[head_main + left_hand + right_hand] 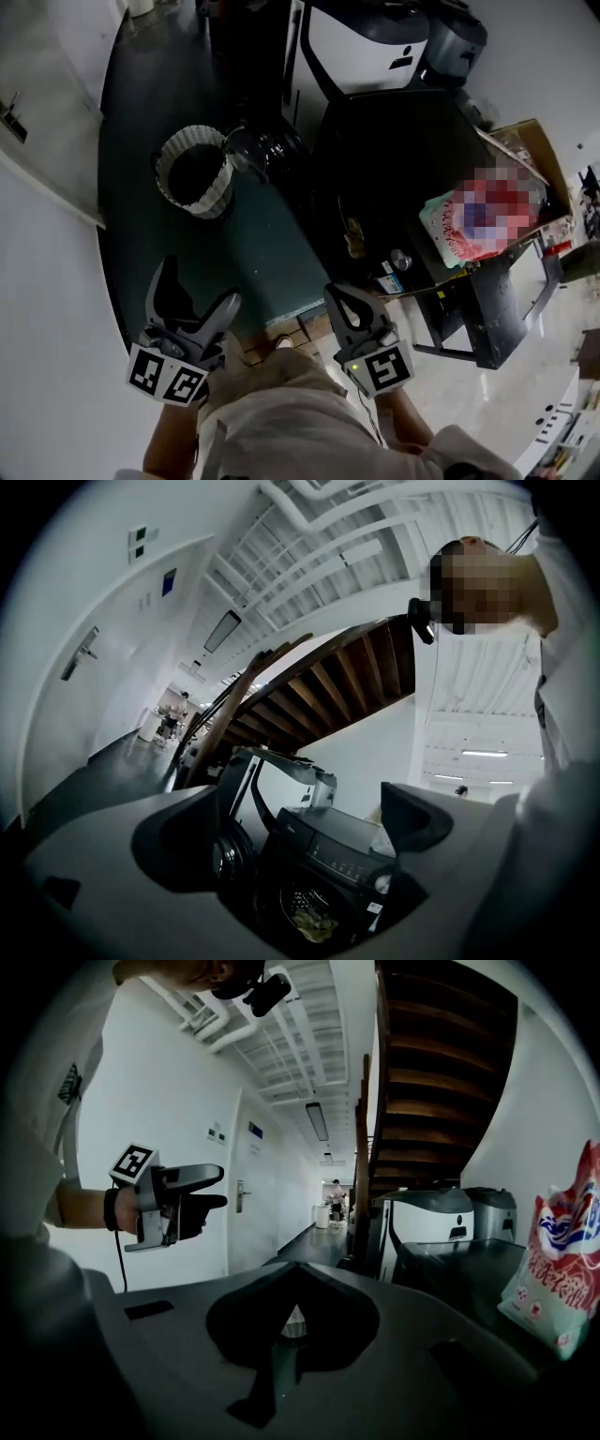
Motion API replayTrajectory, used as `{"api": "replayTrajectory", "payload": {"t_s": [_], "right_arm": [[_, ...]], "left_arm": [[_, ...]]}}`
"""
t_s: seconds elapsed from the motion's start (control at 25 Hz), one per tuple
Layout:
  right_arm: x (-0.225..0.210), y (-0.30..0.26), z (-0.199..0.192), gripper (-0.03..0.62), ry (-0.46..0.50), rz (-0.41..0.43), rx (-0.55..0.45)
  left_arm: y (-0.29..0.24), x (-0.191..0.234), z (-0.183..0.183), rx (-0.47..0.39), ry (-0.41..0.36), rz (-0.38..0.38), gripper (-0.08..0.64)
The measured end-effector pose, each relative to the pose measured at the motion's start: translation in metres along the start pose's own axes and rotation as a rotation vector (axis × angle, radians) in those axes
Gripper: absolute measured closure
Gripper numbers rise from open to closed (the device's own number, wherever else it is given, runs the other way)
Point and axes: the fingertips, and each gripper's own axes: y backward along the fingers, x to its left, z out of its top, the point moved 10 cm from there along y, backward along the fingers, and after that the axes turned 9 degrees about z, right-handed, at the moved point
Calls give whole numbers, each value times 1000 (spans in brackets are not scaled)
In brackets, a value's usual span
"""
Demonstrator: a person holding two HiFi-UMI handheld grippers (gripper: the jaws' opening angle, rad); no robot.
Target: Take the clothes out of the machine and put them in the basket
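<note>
A black front-loading washing machine (403,159) stands ahead with its round door (265,150) swung open. In the left gripper view its drum holds pale crumpled clothes (314,926). An empty white woven basket (194,171) sits on the dark floor left of the door. My left gripper (199,284) is held low at the left, open, with nothing between its jaws (300,841). My right gripper (338,294) is held low at the right, shut on nothing (292,1321). Both are well short of the machine. The right gripper view also shows the left gripper (173,1202).
A red and white bag (478,220) lies on the machine's top beside a cardboard box (534,155). White appliances (361,37) stand behind. A white wall (47,234) runs along the left, and a wooden staircase (328,682) rises overhead. A metal stand (487,314) is at the right.
</note>
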Motion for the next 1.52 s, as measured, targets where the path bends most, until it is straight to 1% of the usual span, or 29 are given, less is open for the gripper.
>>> {"api": "replayTrajectory", "payload": {"t_s": [0.2, 0.36, 0.48, 0.6, 0.68, 0.76, 0.8, 0.88, 1.0, 1.08, 1.16, 1.36, 1.52], "right_arm": [[-26, -15, 7, 581, -28, -123, 15], [-45, -55, 13, 581, -78, -236, 32], [-53, -99, 25, 581, -109, -361, 35], [-62, -148, 41, 581, -144, -509, 100], [-63, -173, 64, 581, -151, -596, 134], [-52, -188, 91, 581, -155, -679, 147], [-45, -192, 102, 581, -164, -722, 149], [-28, -191, 116, 581, -195, -812, 153], [-1, -179, 127, 581, -249, -944, 175], [11, -168, 128, 581, -274, -1005, 188], [18, -156, 124, 581, -286, -1052, 185], [32, -125, 100, 581, -329, -1132, 170], [29, -108, 68, 581, -343, -1132, 192]], "left_arm": [[-63, 27, 3, 37, 26, -87, 43], [-128, 64, -1, 96, 35, -191, 43], [-187, 103, 0, 159, 32, -312, 43], [-251, 143, 7, 233, 44, -441, 43], [-285, 156, 18, 293, 44, -537, 43], [-312, 160, 36, 339, 17, -651, 43], [-324, 160, 44, 357, 11, -700, 43], [-342, 151, 54, 393, 29, -776, 43], [-352, 124, 57, 445, 55, -893, 43], [-351, 103, 52, 477, 65, -956, 43], [-349, 82, 45, 502, 62, -1004, 43], [-340, 42, 19, 544, 27, -1067, 43], [-338, 30, -22, 572, 11, -1064, 43]]}}
